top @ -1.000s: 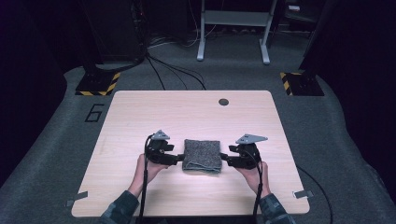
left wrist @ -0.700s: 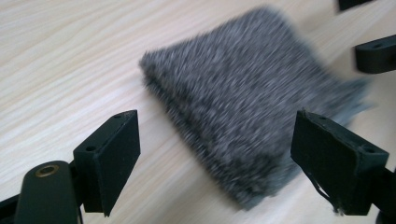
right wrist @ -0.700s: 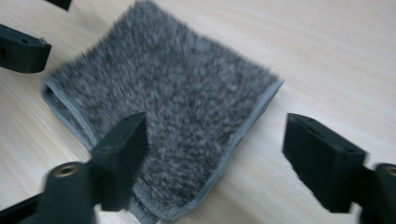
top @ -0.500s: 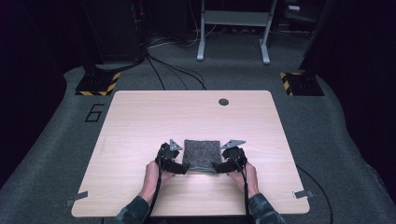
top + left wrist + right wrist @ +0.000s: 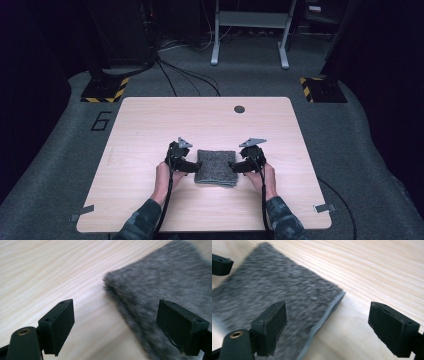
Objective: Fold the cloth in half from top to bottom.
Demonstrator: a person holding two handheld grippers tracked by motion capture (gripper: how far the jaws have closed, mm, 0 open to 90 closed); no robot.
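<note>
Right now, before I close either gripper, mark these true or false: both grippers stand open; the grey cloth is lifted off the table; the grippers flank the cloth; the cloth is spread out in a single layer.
1. Both the left gripper and the right gripper stand open: true.
2. The grey cloth is lifted off the table: false, it lies flat on it.
3. The grippers flank the cloth, one at each side edge: true.
4. The cloth is spread out in a single layer: false, it is folded into a compact square.
</note>
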